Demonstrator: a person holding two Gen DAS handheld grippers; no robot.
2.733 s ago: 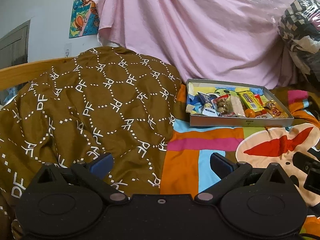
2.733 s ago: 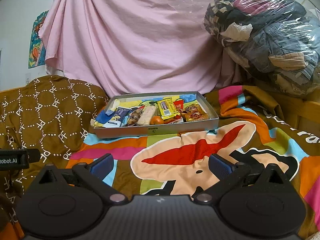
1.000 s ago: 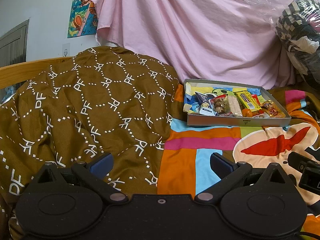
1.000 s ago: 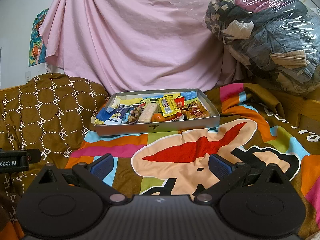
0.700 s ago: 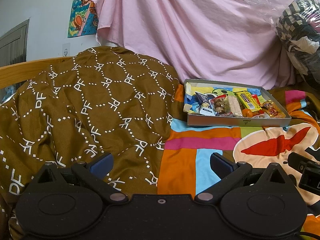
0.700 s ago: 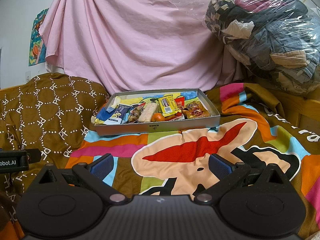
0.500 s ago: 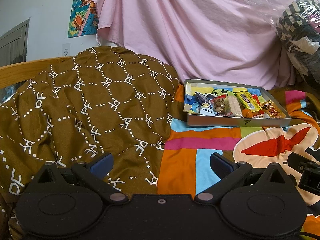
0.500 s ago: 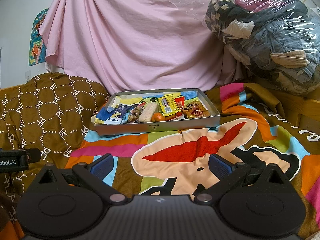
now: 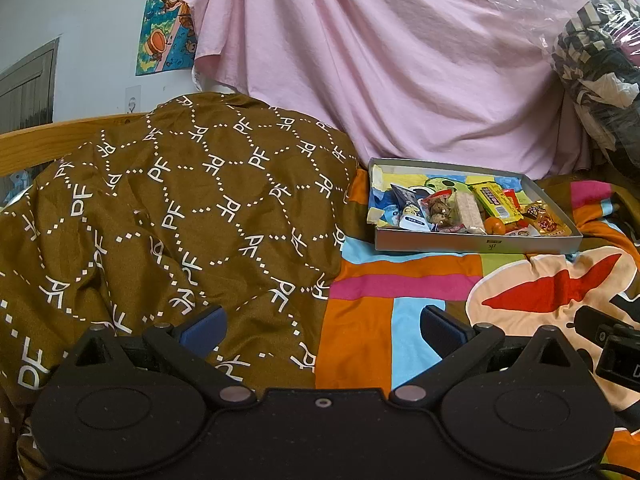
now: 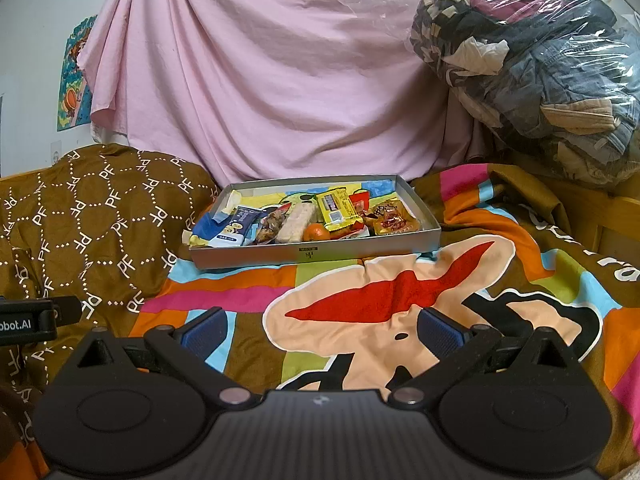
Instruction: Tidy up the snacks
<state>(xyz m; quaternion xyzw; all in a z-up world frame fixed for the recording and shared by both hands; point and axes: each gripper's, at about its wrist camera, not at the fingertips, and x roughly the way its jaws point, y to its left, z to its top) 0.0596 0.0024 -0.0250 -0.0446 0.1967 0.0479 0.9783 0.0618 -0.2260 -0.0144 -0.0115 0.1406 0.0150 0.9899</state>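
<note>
A shallow grey box [image 10: 316, 255] lies on the colourful bedspread, well ahead of both grippers. In it lie several snacks: a yellow packet [image 10: 335, 209], a blue and white packet [image 10: 232, 232], a pale wafer bar [image 10: 295, 222], a small orange fruit [image 10: 316, 233] and a red-gold packet [image 10: 393, 220]. The left wrist view shows the same box [image 9: 476, 242] to the right. My left gripper [image 9: 320, 326] is open and empty over the bedding. My right gripper [image 10: 322, 328] is open and empty too.
A brown patterned quilt [image 9: 168, 216] is heaped at the left. A pink sheet [image 10: 272, 80] hangs behind the box. A plastic-wrapped bundle of clothes [image 10: 532, 64] sits at the back right. A wooden bed rail [image 9: 60, 140] runs along the left.
Both views have shifted only slightly since 2.7 s ago; the box sits a touch lower and nearer in the right wrist view. Both grippers stay open.
</note>
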